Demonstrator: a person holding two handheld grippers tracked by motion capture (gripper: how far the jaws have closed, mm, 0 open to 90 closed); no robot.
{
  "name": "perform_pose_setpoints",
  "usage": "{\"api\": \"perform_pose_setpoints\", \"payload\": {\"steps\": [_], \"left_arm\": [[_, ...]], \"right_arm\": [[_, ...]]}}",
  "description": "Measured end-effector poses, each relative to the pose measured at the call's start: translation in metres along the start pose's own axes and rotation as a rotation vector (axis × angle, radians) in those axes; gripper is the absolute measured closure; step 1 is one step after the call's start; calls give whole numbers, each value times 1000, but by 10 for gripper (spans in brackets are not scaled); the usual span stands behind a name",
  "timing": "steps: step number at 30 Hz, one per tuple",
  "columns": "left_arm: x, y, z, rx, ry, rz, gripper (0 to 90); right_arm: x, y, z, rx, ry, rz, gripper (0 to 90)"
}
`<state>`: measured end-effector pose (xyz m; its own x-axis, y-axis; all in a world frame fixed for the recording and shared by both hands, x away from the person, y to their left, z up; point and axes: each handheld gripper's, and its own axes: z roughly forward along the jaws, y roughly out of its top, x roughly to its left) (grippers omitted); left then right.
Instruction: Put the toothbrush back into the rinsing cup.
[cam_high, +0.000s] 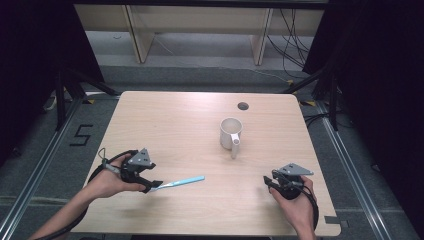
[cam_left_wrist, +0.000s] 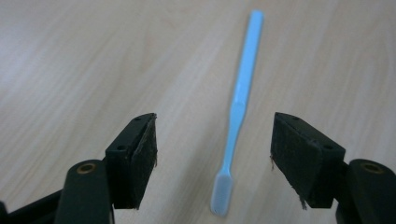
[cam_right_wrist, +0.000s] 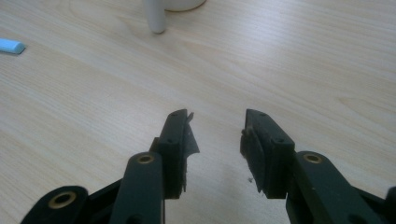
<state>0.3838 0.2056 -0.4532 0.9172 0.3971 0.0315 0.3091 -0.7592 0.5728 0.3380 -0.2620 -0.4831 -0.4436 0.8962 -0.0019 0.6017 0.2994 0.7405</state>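
Lying flat on the counter (cam_high: 200, 210), the toothbrush (cam_left_wrist: 238, 102) has its bristle end toward the left claw (cam_left_wrist: 212, 149) and its handle pointing away toward the middle. That claw's jaws stand wide apart with the brush head and neck between them, neither pad touching it. In the high view the left claw (cam_high: 152, 184) sits at the brush's near end, while the mug (cam_high: 231, 133) stands upright well apart, farther back and to the right, handle facing the person.

To grip well, I judge the left claw should centre on the thin neck, since the brush lies nearer the right pad, then sink until the pads bracket the plastic just above the wood and close squarely across it. Grabbing the bristles would likely let it pivot.

The right claw (cam_right_wrist: 217, 135) rests low over bare wood, jaws partly apart with nothing between them, near the counter's right front corner.
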Motion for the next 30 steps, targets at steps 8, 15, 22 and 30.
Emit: {"api": "perform_pose_setpoints", "payload": {"steps": [8,15,22,30], "left_arm": [[3,17,14,99,-50,57,328],[2,36,27,203,-108,175,358],[7,45,33,252,-125,205,406],[-2,56,48,287,-149,244,482]], "right_arm": [[3,0,1,-5,25,-12,613],[6,0,2,-3,38,-3,609],[7,-1,1,-6,47,8,606],[9,0,2,9,57,13,605]]}}
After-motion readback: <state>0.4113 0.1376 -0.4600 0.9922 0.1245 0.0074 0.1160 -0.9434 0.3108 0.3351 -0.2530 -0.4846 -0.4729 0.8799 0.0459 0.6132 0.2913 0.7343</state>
